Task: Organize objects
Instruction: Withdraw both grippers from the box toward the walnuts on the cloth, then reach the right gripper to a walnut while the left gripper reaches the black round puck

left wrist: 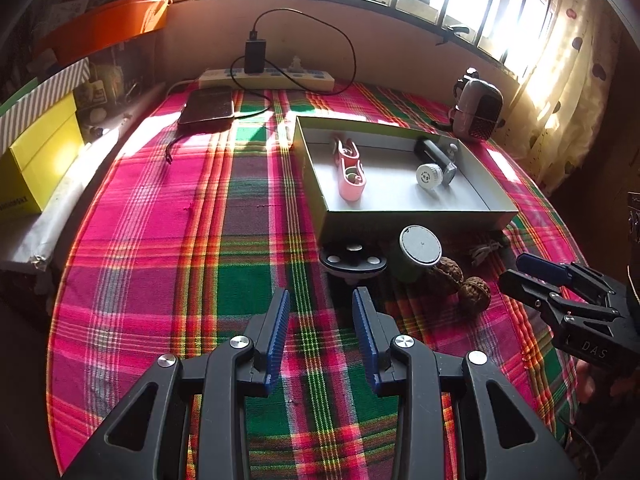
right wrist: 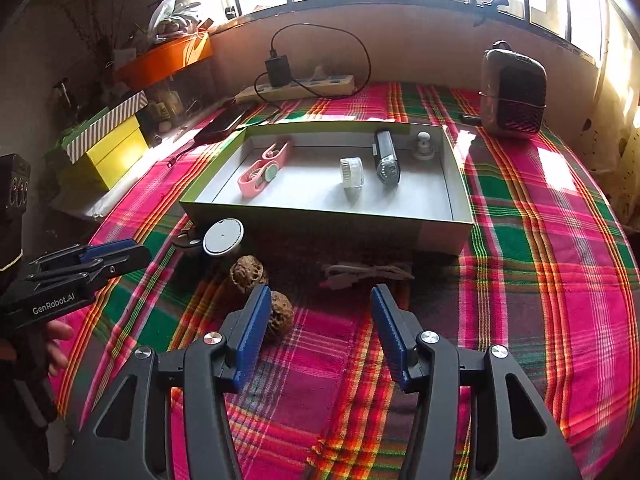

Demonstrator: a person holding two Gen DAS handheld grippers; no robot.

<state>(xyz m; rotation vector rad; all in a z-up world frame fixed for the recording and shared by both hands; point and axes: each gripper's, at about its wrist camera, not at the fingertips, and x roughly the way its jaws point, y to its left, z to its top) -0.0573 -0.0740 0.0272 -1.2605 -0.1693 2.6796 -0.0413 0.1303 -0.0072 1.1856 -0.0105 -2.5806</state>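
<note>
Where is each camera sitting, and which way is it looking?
Left wrist: on the left gripper, open, facing the window, over the plaid cloth to the box; the right gripper shows at the right edge.
Right wrist: on the right gripper, open, facing the window too; the left gripper and some fingers show at left.
Both see the box, two walnuts and the power strip.

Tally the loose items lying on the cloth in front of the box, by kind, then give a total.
Walnuts: 2
Round white-topped disc: 1
Black three-stud disc: 1
Coiled cable: 1
Total: 5
</note>
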